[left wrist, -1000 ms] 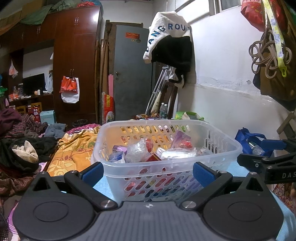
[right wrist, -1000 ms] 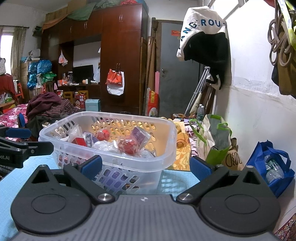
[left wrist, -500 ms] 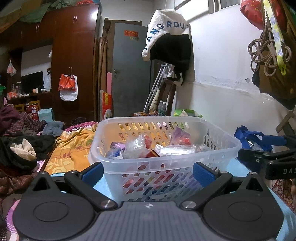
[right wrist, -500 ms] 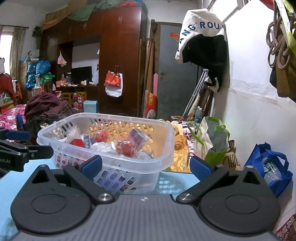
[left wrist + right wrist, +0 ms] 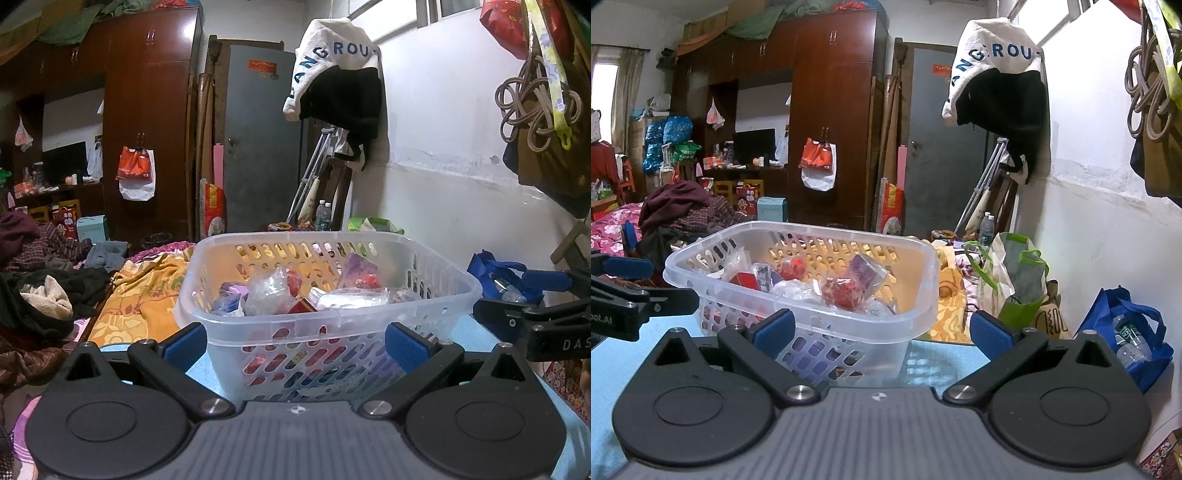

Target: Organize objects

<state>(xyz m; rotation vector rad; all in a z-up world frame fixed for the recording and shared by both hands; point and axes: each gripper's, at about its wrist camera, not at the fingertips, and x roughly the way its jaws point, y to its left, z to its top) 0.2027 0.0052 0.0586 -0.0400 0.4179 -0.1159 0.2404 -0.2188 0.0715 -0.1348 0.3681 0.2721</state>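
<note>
Two tools wide open, basket (image 5: 332,328) ahead — perhaps untouched

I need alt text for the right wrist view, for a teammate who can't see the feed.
A clear plastic basket of small wrapped items sits on a light blue table, just ahead of the open right gripper. The left gripper reaches in at the left edge, and a blue bag sits by the white wall.
</note>
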